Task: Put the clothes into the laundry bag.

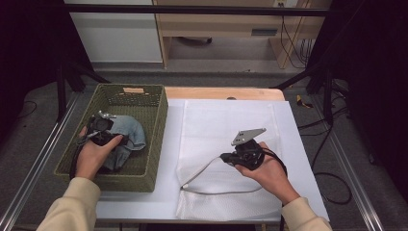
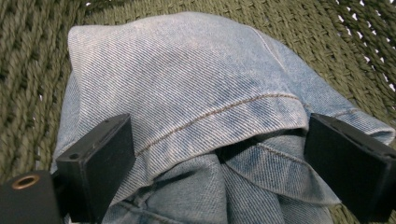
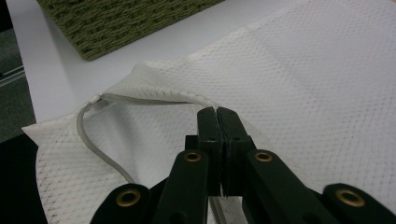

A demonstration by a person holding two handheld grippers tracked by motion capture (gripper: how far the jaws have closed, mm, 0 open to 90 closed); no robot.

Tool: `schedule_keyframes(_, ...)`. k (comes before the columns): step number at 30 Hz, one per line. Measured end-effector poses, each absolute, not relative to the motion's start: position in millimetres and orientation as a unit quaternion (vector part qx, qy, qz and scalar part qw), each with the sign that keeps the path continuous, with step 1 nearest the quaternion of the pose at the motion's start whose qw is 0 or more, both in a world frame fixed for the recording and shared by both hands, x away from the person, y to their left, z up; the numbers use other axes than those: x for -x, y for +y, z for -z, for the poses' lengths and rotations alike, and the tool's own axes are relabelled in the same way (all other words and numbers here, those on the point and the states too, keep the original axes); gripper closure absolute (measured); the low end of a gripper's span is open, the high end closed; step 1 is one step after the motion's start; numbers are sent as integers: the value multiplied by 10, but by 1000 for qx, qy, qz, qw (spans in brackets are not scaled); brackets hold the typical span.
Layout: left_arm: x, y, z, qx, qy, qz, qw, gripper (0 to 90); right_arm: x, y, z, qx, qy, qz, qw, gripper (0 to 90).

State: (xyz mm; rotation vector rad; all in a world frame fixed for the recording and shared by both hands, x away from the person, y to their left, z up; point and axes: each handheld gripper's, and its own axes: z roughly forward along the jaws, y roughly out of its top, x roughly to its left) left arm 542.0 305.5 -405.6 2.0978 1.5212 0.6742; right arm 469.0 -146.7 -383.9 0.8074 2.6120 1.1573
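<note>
A folded piece of light blue denim [image 1: 133, 132] lies in the green woven basket [image 1: 161, 115] at the left. My left gripper [image 1: 111, 136] is down in the basket. In the left gripper view it [image 2: 212, 135] stands open, one jaw on each side of the denim [image 2: 187, 79]. A white mesh bag [image 1: 226, 120] lies flat at the middle of the table. My right gripper [image 1: 226, 157] is shut on the upper layer of the bag's mouth. In the right gripper view its jaws [image 3: 217, 112] pinch the rim and hold it up off the lower layer [image 3: 70, 186].
The basket's corner [image 3: 116, 28] stands close to the left of the bag's mouth. A grey cord-like edge [image 1: 197, 175] curves along the bag's near opening. White sheeting [image 1: 159, 197] covers the table; black frame posts and cables stand beyond its edges.
</note>
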Motion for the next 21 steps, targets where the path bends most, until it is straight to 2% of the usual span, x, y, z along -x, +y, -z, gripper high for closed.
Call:
schedule_keyframes(6, -5408, 3070, 4141, -762, 571, -222, 207, 65, -4687, -1476, 3833, -271, 876, -390, 84, 891)
schedule_keyframes(8, -5417, 3092, 4157, -760, 582, -200, 210, 29, -4691, -1483, 3834, -272, 876, -390, 82, 891)
schedule_keyframes(21, -5467, 3074, 4165, -765, 567, -217, 214, 0, -4692, -1485, 3835, -273, 877, -387, 83, 890)
